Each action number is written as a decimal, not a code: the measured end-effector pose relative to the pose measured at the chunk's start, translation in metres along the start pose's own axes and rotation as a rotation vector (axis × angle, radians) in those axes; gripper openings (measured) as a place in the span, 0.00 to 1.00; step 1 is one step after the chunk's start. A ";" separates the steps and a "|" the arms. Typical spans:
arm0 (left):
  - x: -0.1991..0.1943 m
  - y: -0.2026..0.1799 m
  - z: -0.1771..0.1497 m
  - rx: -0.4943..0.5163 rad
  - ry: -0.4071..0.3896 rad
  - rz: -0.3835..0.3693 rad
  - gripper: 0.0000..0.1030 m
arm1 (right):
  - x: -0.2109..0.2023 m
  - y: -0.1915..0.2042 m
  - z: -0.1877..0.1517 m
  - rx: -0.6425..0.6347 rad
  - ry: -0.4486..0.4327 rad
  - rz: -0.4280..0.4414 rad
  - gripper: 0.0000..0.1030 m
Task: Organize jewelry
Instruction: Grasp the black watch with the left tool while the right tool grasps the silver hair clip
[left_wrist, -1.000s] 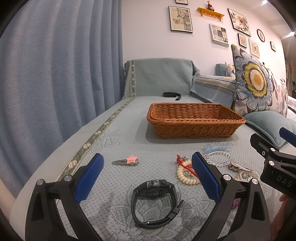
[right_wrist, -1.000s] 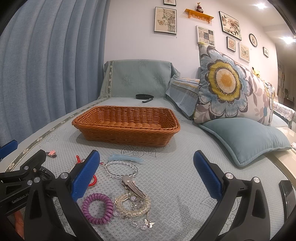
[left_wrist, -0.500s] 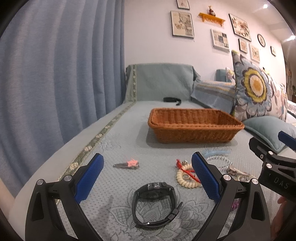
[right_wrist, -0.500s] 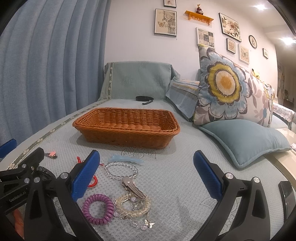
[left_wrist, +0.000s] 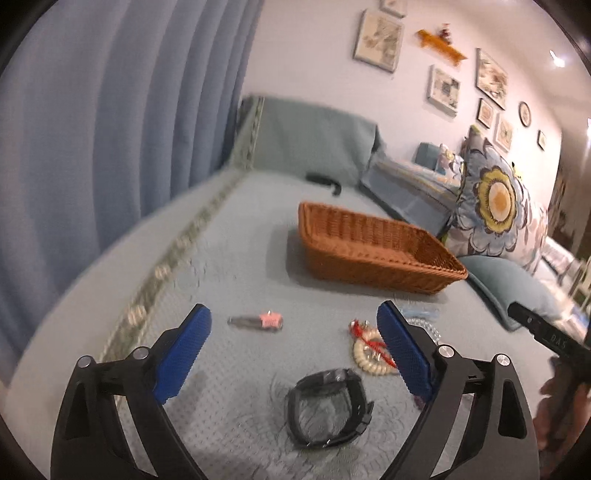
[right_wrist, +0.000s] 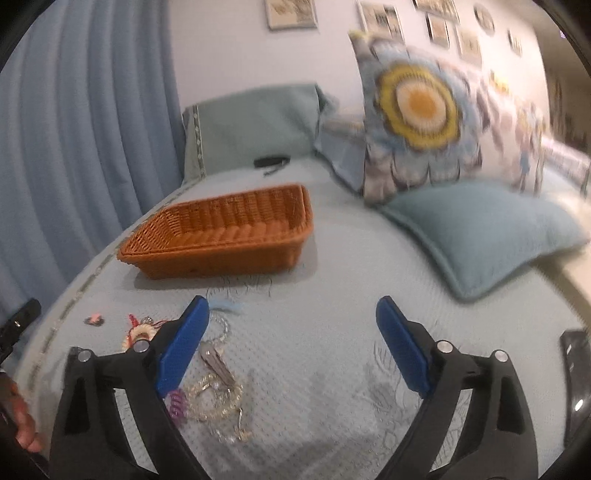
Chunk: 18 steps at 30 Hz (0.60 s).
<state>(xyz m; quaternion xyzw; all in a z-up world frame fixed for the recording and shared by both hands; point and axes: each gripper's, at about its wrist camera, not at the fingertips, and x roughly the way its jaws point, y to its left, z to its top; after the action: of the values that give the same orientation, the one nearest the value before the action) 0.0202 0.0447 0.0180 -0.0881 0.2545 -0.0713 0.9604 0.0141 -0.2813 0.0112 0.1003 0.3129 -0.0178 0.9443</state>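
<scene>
The left gripper hangs spread wide and empty above the bedspread, and the right gripper is equally spread, holding nothing. The landmark is the wicker basket, long and shallow, which shows no jewelry inside from either view.

Well in front of the basket lies the black watch, its strap curled into a closed loop, lying flat. It sits between the left gripper's fingers, a little toward the right one, so the left gripper is much the nearer tool. My guess is that the loop's longer axis runs roughly along the fingers, so a pinch across the strap looks workable.

Between watch and basket lie a slim clip with a pink star and a cream coil tie with red cord. In the right view, in front of the basket, a metal barrette, a sparkly bracelet and a purple coil tie cluster by the right gripper's left finger. Both views are motion-blurred
</scene>
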 end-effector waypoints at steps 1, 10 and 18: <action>0.002 0.006 0.002 -0.013 0.029 -0.026 0.84 | 0.002 -0.002 0.000 0.002 0.034 0.017 0.79; 0.025 0.011 -0.019 0.024 0.296 -0.131 0.60 | 0.020 0.033 -0.023 -0.199 0.205 0.054 0.53; 0.035 0.014 -0.034 0.002 0.381 -0.145 0.51 | 0.059 0.073 -0.027 -0.274 0.222 0.097 0.37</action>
<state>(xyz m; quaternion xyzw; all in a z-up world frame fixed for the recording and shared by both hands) 0.0345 0.0473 -0.0310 -0.0901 0.4243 -0.1560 0.8874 0.0533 -0.2029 -0.0320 -0.0129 0.4095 0.0816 0.9085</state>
